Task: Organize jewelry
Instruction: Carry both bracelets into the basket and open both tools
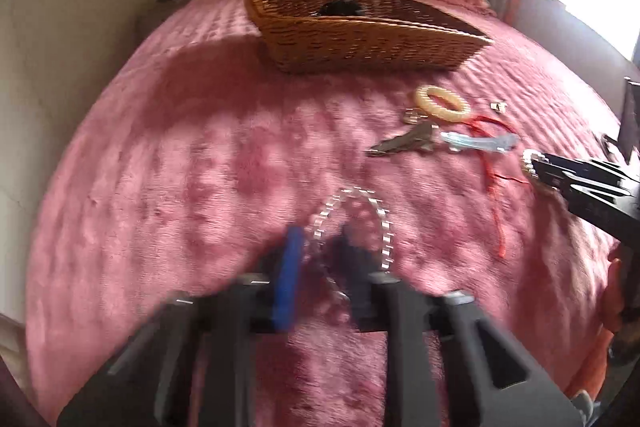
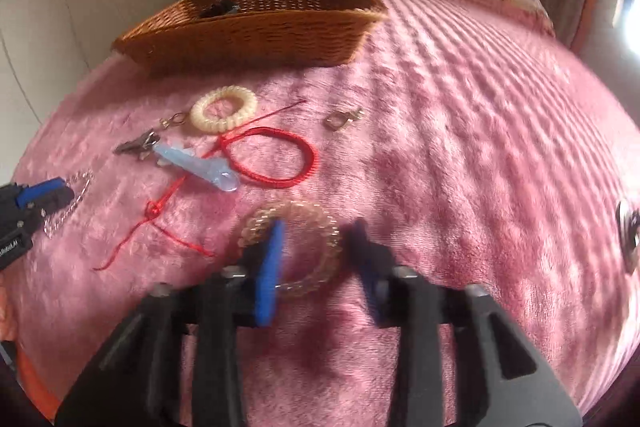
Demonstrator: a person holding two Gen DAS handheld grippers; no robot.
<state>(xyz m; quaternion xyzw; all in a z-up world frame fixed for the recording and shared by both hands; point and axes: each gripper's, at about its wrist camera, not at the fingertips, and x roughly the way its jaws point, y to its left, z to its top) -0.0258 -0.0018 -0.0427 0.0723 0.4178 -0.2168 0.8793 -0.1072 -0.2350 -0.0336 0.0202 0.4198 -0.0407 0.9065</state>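
A silver chain bracelet lies looped on the pink blanket, one side running between the fingers of my left gripper, which is shut on it. In the right wrist view the left gripper shows at the left edge beside the chain. My right gripper stands open over a clear golden coil bracelet. Its blue finger covers the ring's left part, and the dark finger is just outside the ring's right edge. The left wrist view is blurred.
A wicker basket with a dark item inside sits at the back. In front of it lie a cream coil ring, a red cord bracelet, a pale blue clip, a metal clip and a small clasp.
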